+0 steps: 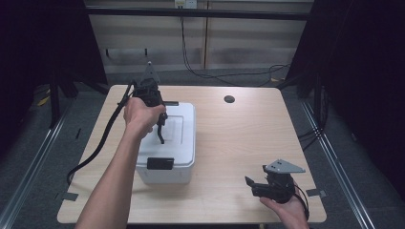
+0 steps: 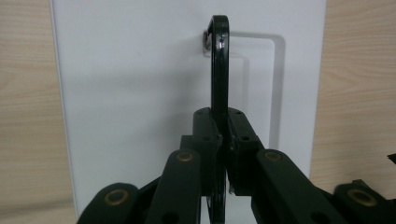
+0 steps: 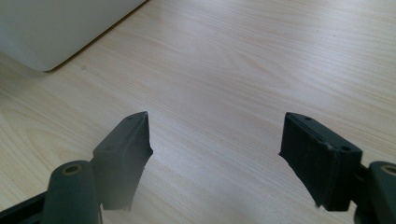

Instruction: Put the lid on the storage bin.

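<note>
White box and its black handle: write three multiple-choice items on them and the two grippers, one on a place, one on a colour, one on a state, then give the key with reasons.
1. Where on the table does the white box stand?
A. On the left half
B. At the right edge
C. Beside the round hole at the far edge

2. What colour is the latch on the box's near wall?
A. Red
B. Black
C. Yellow

3. How do the right gripper's jaws stand?
A. Shut on the handle
B. Shut on nothing
C. Wide apart with bare table between them

Key: 1 A, the high view shows the box left of the table's middle. 2 B, the latch is a dark patch on the white wall. 3 C, the right gripper view shows wood grain between the jaws, while the left gripper pinches the raised black handle.
</note>
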A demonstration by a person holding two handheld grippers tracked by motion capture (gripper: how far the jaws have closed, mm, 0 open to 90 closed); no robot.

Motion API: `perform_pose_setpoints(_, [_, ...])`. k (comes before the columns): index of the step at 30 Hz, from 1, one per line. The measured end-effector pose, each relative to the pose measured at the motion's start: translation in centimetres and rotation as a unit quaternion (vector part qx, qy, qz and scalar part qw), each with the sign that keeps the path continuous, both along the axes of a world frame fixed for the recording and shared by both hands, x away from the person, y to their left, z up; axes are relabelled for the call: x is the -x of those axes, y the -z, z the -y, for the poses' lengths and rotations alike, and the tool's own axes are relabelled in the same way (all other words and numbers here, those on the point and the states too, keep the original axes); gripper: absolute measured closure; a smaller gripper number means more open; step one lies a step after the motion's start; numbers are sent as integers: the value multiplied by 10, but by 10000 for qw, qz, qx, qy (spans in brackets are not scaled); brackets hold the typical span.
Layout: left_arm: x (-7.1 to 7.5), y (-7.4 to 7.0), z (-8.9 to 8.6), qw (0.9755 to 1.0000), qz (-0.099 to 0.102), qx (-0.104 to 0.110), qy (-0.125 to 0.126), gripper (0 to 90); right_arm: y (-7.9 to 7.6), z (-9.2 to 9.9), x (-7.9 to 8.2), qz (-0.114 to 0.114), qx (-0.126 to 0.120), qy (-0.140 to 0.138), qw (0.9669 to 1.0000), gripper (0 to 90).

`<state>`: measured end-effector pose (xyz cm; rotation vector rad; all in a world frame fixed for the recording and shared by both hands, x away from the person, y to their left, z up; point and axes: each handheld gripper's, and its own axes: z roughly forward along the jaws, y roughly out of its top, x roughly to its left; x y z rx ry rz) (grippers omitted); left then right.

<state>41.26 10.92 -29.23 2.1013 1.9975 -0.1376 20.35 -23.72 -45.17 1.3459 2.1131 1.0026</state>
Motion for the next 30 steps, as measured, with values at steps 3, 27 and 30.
perform_pose_setpoints(3, [0, 2, -2, 10000, -28, 50, 3, 840, 0, 0, 0, -6, 1, 2, 10000, 236])
perform_pose_setpoints(27, [-4, 11, -3, 9994, -9, -33, 332, 713, 0, 0, 0, -3, -1, -12, 10000, 237])
perform_pose_setpoints(30, [-4, 11, -3, 9993, 8, -31, 381, 661, 0, 0, 0, -3, 1, -15, 10000, 237])
